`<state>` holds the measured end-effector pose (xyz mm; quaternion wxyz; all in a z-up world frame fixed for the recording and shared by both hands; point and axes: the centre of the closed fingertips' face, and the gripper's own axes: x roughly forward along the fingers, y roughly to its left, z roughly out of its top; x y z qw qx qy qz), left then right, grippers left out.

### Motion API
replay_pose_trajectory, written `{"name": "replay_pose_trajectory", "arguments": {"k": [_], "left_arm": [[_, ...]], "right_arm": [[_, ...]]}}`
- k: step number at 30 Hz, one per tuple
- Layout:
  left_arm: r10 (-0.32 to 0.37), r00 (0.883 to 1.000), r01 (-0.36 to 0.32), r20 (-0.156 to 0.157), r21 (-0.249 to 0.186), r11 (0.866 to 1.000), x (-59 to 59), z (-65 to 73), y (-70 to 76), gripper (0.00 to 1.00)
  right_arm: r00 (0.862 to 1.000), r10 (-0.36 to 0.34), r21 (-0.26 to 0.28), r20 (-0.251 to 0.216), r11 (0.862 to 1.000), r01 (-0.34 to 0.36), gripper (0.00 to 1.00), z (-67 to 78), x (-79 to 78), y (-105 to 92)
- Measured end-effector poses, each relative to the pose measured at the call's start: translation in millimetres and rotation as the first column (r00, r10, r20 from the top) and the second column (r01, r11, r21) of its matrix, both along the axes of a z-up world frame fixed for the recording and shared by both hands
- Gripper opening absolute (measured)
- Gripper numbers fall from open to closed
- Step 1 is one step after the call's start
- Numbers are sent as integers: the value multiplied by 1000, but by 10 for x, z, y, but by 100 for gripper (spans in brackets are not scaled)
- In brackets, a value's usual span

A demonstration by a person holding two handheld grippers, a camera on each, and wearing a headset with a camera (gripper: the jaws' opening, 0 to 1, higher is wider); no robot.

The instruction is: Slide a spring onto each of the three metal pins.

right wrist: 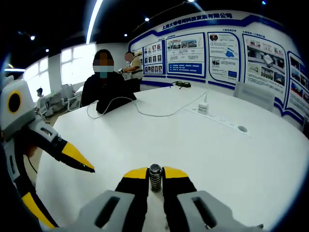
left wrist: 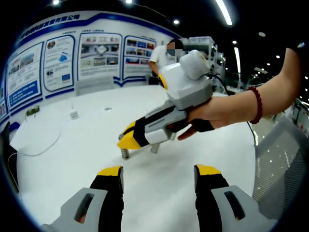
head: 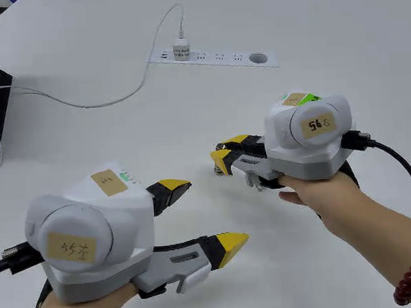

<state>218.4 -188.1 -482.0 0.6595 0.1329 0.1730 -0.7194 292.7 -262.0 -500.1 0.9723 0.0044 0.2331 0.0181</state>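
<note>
The right gripper point(right wrist: 154, 172) pinches a small coiled metal spring point(right wrist: 155, 180) between nearly closed fingers, its long axis upright to the white counter point(right wrist: 203, 145). The left gripper point(left wrist: 158, 172), fingers spread wide and empty, hovers beside it.

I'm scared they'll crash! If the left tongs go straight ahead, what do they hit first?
Probably the right tongs, shut on a spring, which cross just ahead of the open left tongs. Depth is hard to judge.

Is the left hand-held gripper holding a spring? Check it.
No, the left hand-held gripper stands open with bare table between its jaws.
</note>
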Motion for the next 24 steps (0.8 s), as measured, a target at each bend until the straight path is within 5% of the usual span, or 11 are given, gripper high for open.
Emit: {"name": "replay_pose_trajectory", "arguments": {"k": [24], "left_arm": [[-12,999,12,36,-1,1000,3,44,-108,59]], "right_arm": [[998,-55,48,37,997,53,32,378,-270,-87]]}}
